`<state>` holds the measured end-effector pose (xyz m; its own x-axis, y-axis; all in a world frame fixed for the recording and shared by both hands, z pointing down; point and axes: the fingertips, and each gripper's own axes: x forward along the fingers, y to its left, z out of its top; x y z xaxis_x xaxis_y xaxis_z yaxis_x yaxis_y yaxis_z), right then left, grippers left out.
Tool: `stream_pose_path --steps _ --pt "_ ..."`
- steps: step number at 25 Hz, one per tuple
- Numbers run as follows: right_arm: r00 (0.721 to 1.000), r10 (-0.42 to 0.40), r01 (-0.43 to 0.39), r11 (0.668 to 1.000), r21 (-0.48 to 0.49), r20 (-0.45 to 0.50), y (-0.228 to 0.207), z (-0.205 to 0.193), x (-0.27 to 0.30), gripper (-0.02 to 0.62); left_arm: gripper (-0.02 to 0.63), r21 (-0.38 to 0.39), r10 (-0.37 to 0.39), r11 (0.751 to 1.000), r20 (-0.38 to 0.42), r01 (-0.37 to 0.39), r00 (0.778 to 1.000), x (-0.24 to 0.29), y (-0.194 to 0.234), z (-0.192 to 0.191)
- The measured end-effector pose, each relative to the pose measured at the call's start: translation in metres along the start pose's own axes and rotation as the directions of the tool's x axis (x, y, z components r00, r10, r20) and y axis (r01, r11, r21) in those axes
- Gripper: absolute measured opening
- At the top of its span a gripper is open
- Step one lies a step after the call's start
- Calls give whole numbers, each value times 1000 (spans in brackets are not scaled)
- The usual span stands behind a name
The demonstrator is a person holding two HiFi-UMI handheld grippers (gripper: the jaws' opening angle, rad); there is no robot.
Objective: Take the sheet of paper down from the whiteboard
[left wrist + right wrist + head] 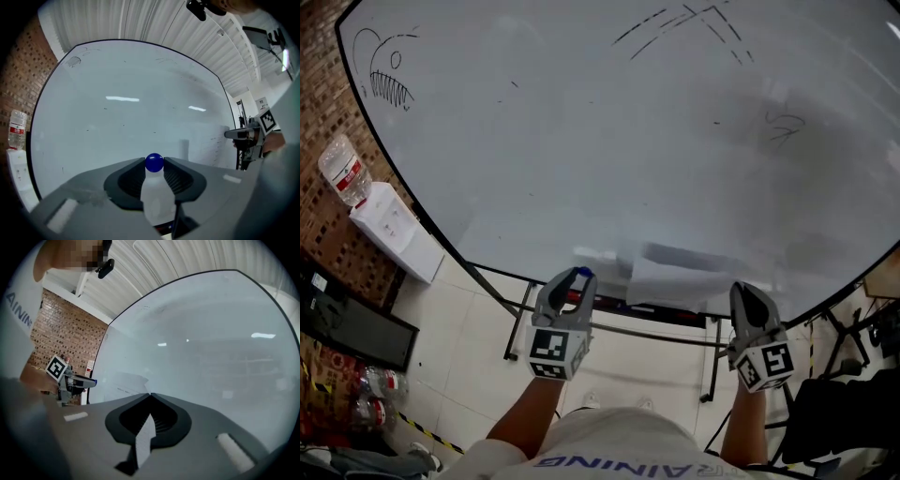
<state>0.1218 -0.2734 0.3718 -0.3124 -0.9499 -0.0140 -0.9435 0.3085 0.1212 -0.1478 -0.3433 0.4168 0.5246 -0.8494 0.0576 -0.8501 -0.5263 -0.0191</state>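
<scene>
The whiteboard [609, 141] fills the head view. Low on it hangs the sheet of paper [675, 279], its right part curling off the board. My right gripper [745, 292] is at the sheet's right edge and is shut on it. In the right gripper view the paper [145, 439] runs as a strip between the closed jaws [150, 394]. My left gripper [577, 275] is just left of the sheet and is shut on a small white piece with a blue ball top [154, 162].
A water dispenser [394, 230] with a bottle [344, 173] stands by the brick wall [323, 103] at the left. The board's stand [609, 323] has black legs below the grippers. A black chair [844, 403] is at the lower right.
</scene>
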Motion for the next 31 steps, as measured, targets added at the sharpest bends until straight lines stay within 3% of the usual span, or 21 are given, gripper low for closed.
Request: stream_pose_path --steps 9,31 --pt "999 -31 33 998 48 -39 -6 -28 -22 7 132 -31 7 999 -16 -8 1000 -13 1 -13" --pt "997 -30 33 998 45 -72 -11 -29 -30 6 132 -45 -5 999 -11 4 1000 -13 -9 -10"
